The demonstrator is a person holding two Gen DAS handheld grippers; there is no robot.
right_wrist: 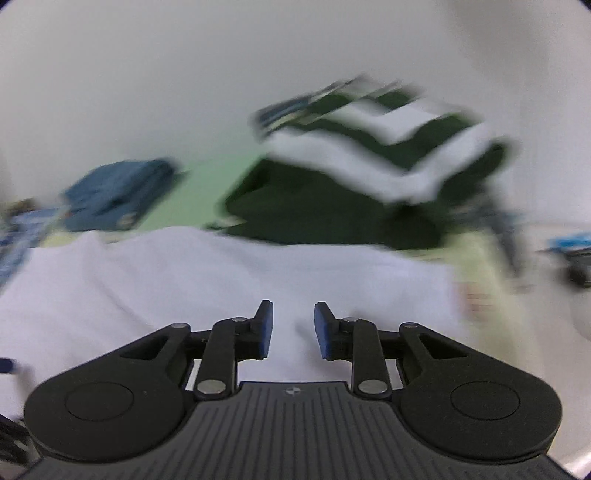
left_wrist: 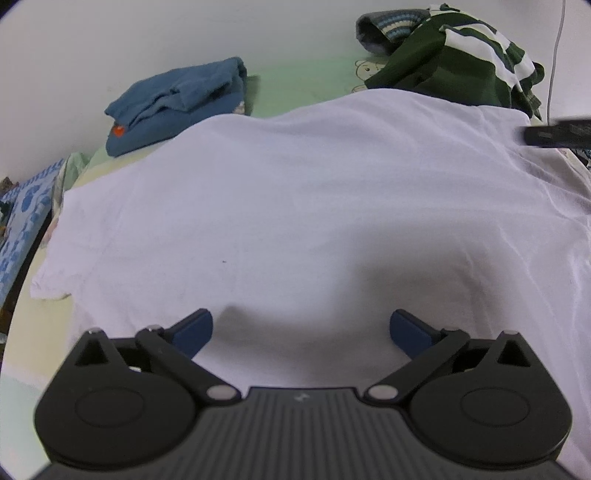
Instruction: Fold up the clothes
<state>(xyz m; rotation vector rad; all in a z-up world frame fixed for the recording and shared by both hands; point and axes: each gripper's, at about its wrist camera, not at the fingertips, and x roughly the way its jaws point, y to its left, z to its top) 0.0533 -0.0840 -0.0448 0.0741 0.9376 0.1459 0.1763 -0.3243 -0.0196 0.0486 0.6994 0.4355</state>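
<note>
Shirt (left_wrist: 295, 192), white, lies spread flat over a pale bed (left_wrist: 40, 332), a short sleeve (left_wrist: 48, 273) out at its left edge, with both hand-held grippers poised low above it. The left gripper (left_wrist: 301, 330) has its jaws splayed wide and holds nothing; the right gripper (right_wrist: 293, 328) stands with a narrower gap between its blue pads (right_wrist: 264, 330), also holding nothing, the cloth showing bare between them. Judged from this, the shirt is laid out smooth and no fold shows in it, so the work sits at the laying-out or at the taking of an edge; any next grip would call for pinching a single layer at a hem or sleeve without dragging the rest into wrinkles. Beyond the shirt, a blue garment (left_wrist: 177, 99) sits folded against the wall, and a green-and-white striped one (left_wrist: 458, 62) lies heaped, with a knitted piece (left_wrist: 391, 26) at its top. The right wrist view is badly smeared by motion, so the clutter at its right edge cannot be made out. The shirt's near hem is hidden behind the gripper bodies, and its collar cannot be found in either view.
</note>
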